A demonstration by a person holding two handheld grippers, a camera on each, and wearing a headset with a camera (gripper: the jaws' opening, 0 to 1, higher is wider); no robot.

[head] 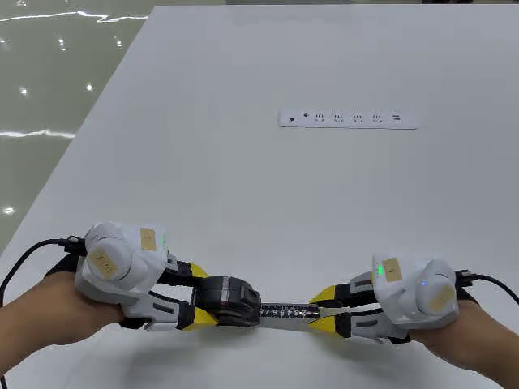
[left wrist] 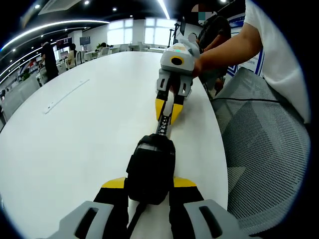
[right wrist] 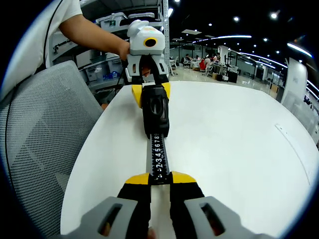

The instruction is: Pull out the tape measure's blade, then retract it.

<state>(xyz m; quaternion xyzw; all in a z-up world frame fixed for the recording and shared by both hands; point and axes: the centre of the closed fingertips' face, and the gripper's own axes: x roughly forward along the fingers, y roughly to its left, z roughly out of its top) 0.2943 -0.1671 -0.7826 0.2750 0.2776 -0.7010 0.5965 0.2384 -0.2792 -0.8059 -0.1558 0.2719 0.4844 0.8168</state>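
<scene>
The left gripper [head: 200, 295] clamped the tape measure [head: 231, 301]; its blade [head: 284, 311] ran rightward to the right gripper [head: 325, 309], clenched on it — numerals legible in the right gripper view.

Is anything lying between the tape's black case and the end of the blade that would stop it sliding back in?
Nothing visible. The blade runs straight from the right gripper to the case held by the left gripper, over bare table. The power strip lies far off.
</scene>
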